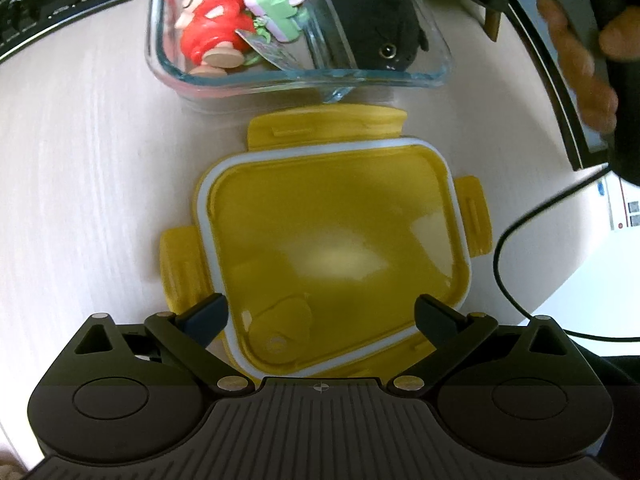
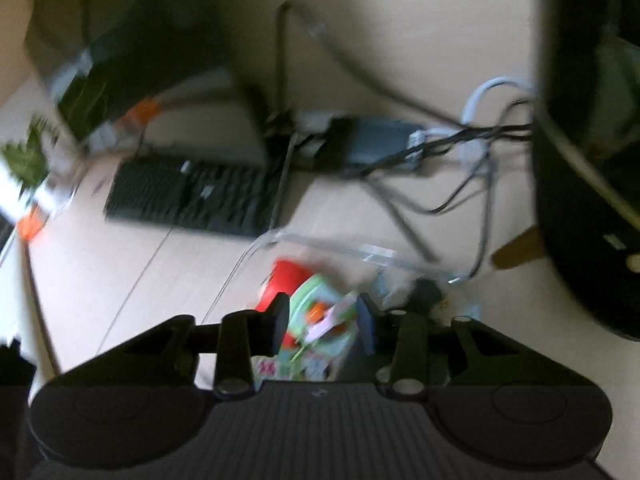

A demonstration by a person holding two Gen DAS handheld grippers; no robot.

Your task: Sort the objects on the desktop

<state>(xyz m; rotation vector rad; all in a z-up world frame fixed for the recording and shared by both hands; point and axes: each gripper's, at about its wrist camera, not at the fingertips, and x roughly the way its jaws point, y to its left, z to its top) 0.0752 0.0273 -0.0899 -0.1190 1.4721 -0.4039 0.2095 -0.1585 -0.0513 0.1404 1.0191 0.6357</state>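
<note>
Left gripper [image 1: 320, 316] is held apart over lid [image 1: 332, 240]; right gripper [image 2: 324, 328] is clamped on green toy [image 2: 320, 320].

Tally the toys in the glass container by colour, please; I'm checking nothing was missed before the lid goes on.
Red: 1, the red figure
Green and purple: 1, the packaged toy
Black: 1, the black plush
Total: 3, all in the glass container; the yellow lid lies beside it.
</note>
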